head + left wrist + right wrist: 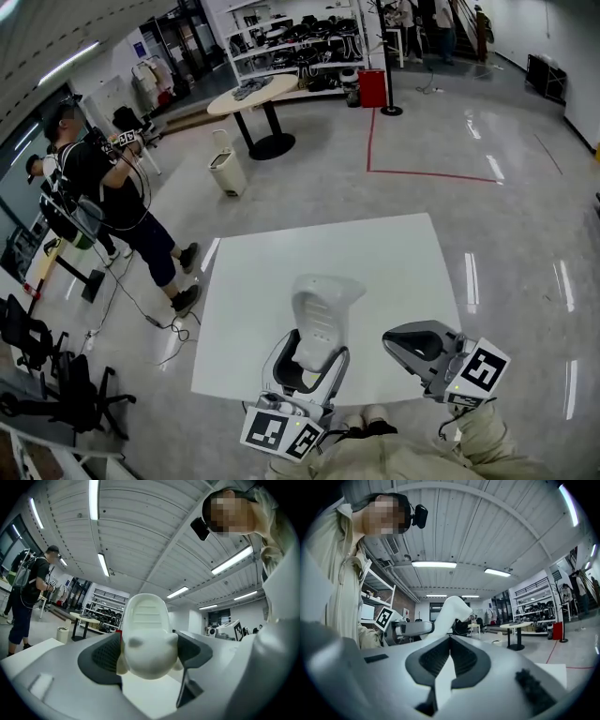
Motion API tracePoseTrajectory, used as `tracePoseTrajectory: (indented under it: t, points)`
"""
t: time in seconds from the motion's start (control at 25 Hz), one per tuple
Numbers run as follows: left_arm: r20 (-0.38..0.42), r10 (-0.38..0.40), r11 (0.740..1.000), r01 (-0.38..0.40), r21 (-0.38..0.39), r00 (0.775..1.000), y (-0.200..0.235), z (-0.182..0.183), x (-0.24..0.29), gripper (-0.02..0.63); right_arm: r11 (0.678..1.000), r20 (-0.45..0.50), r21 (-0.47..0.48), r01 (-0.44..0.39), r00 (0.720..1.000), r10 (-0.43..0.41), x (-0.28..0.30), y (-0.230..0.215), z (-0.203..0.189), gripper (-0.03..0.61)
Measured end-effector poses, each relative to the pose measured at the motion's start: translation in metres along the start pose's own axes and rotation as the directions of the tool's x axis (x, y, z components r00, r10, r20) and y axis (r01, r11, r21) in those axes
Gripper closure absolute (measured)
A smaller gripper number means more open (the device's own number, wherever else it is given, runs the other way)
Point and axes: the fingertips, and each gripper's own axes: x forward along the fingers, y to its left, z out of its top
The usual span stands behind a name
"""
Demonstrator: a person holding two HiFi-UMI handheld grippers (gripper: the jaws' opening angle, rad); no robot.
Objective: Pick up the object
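Observation:
The object is a white moulded plastic piece [319,309] with a ribbed, curved face. It stands up out of my left gripper [307,358], lifted over the near edge of the white table [375,253]. In the left gripper view the same white piece [145,639] fills the gap between the dark pads, and the left gripper [146,657] is shut on it. My right gripper [398,339] hovers over the table's near right part, apart from the object. Its jaws meet in the right gripper view [450,656] with nothing between them. That view shows the white piece [452,611] off to the left.
A person [112,197] with gear stands on the floor left of the table, cables trailing nearby. Farther back are a round table [253,94], a small bin [227,172], a red box [372,87] and shelving. Black chairs [37,361] sit at the lower left.

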Motion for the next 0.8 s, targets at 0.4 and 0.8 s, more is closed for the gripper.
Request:
tracePoseTrajectory:
  t: [0.4, 0.8]
  points:
    - [0.018, -0.023, 1.0, 0.024, -0.002, 1.0, -0.015, 0.0, -0.034, 0.249, 1.0, 0.009, -0.023, 0.003, 1.0, -0.003, -0.001, 0.028, 0.002, 0.575]
    - [0.021, -0.045, 0.999, 0.045, -0.005, 0.999, -0.029, 0.003, -0.103, 0.25, 0.999, 0.013, -0.034, 0.034, 0.999, -0.034, -0.01, 0.096, 0.0, 0.575]
